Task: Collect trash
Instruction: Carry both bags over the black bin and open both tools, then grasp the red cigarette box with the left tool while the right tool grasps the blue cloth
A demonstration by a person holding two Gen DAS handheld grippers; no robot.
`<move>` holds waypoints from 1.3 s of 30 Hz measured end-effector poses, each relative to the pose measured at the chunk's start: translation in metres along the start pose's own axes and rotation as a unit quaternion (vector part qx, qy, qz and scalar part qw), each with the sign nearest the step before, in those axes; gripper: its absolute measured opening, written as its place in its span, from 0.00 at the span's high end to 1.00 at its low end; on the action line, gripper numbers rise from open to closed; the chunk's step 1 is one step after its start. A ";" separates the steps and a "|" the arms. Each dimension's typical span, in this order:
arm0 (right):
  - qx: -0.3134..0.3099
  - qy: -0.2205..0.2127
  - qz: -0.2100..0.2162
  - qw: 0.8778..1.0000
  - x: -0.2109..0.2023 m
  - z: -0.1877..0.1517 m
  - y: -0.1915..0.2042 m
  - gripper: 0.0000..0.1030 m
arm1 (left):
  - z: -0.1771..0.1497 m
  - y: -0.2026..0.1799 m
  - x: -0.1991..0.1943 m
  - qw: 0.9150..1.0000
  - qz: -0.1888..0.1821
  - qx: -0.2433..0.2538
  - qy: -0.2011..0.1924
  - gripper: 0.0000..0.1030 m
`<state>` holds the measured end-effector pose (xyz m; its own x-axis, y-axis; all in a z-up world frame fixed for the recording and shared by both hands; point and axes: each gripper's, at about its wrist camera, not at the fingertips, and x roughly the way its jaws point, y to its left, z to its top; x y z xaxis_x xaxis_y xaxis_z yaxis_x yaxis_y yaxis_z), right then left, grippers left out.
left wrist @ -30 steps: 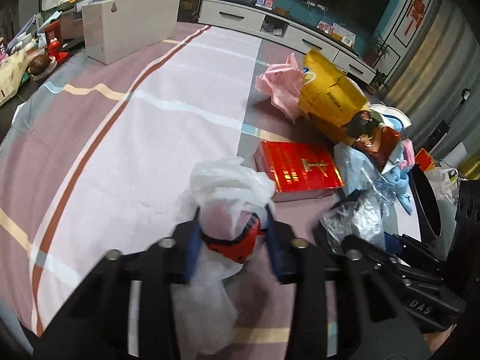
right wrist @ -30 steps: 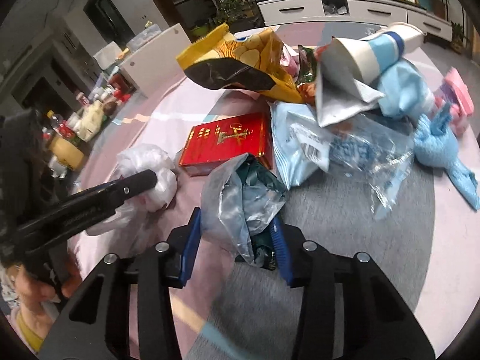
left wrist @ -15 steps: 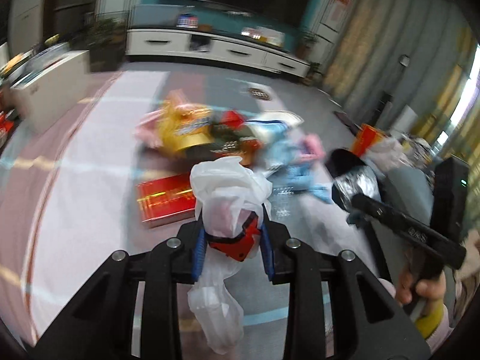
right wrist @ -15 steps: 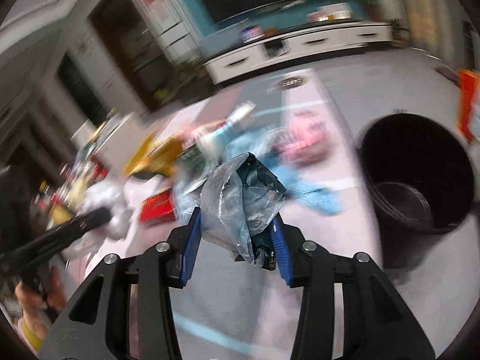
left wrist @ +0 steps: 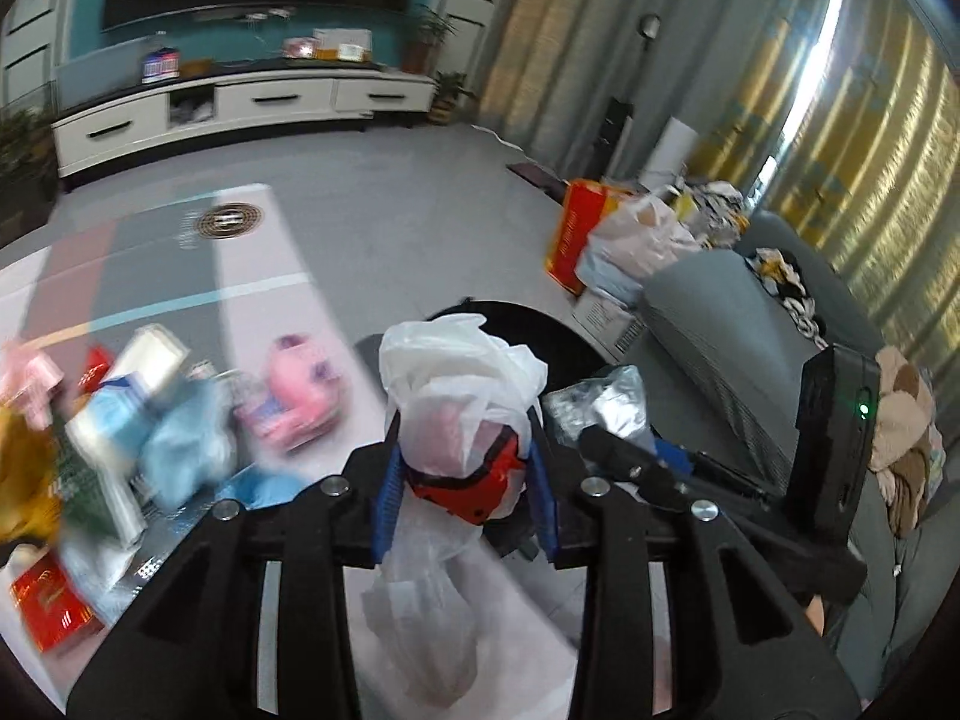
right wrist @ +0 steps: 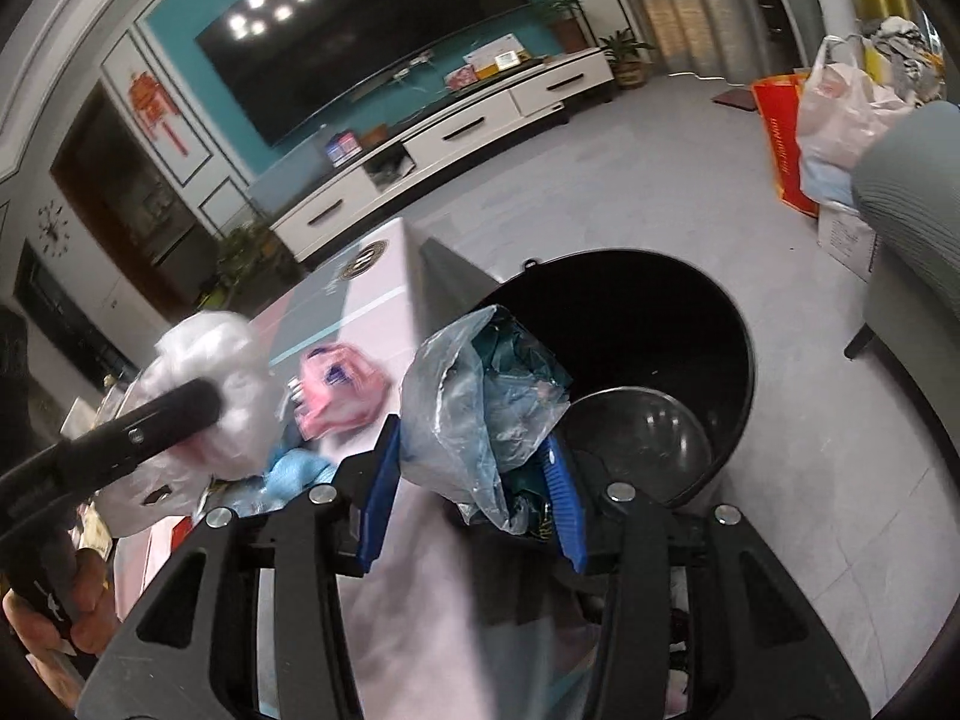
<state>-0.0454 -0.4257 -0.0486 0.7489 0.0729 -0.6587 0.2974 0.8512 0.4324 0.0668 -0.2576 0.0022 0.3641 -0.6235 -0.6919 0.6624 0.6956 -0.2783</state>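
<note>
Right gripper (right wrist: 471, 495) pinching crumpled clear wrapper (right wrist: 480, 402) between blue pads; a second ago it sat low at table pile, now swung over to black bin (right wrist: 708, 324), whose open mouth lies just ahead and right of fingertips. Left gripper (left wrist: 465, 492) clamped on white plastic bag (left wrist: 462, 372) with red piece inside (contents unclear), also turned from pile toward bin; bin rim just beyond bag. Remaining trash (left wrist: 150, 420) left of it on table, blurred. Judgement: both loads at drop stage; release next, more trips needed.
</note>
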 end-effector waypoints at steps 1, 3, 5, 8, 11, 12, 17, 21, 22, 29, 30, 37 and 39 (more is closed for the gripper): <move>0.000 -0.001 -0.005 1.000 0.001 0.004 -0.004 0.54 | 0.004 -0.004 0.011 1.000 -0.003 0.003 0.005 0.63; -0.001 0.001 -0.015 1.000 0.007 0.008 -0.009 0.52 | 0.011 -0.011 0.034 1.000 -0.009 0.005 0.021 0.54; 0.004 0.000 -0.022 1.000 0.011 0.012 -0.016 0.46 | 0.017 -0.012 0.051 0.999 -0.013 0.004 0.032 0.33; 0.020 0.001 -0.039 0.999 0.015 0.010 -0.028 0.36 | 0.020 -0.015 0.063 0.999 0.010 0.014 0.030 0.23; 0.032 0.004 -0.036 0.999 0.012 0.003 -0.034 0.36 | 0.016 -0.008 0.056 1.000 0.013 0.014 0.024 0.17; 0.033 0.004 -0.035 0.999 0.012 0.005 -0.036 0.36 | 0.015 -0.008 0.056 0.999 0.020 0.014 0.023 0.15; 0.041 0.010 -0.019 0.999 0.005 -0.001 -0.037 0.36 | -0.007 0.006 0.031 0.999 0.040 0.009 0.024 0.10; 0.028 0.020 -0.003 0.999 0.000 -0.006 -0.020 0.36 | -0.038 0.013 0.002 0.998 0.057 0.015 0.023 0.08; 0.018 0.027 0.001 0.999 0.000 -0.008 -0.013 0.35 | -0.045 0.014 -0.004 0.998 0.058 0.017 0.022 0.07; -0.038 0.067 0.028 0.997 0.006 -0.028 0.035 0.35 | -0.097 0.052 -0.062 0.995 0.099 -0.001 0.014 0.06; -0.045 0.071 0.030 0.996 0.007 -0.031 0.042 0.35 | -0.103 0.059 -0.069 0.994 0.106 -0.008 0.012 0.06; -0.101 0.108 0.040 0.988 0.020 -0.048 0.081 0.35 | -0.151 0.132 -0.118 0.982 0.162 -0.099 0.015 0.04; -0.114 0.119 0.041 0.985 0.026 -0.053 0.094 0.35 | -0.166 0.155 -0.129 0.975 0.173 -0.139 0.013 0.04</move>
<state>-0.0295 -0.3163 -0.0583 0.5973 0.2427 -0.7644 0.0801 0.9303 0.3579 0.0136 -0.0104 -0.0623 0.5159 -0.3271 -0.7917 0.2983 0.9350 -0.1919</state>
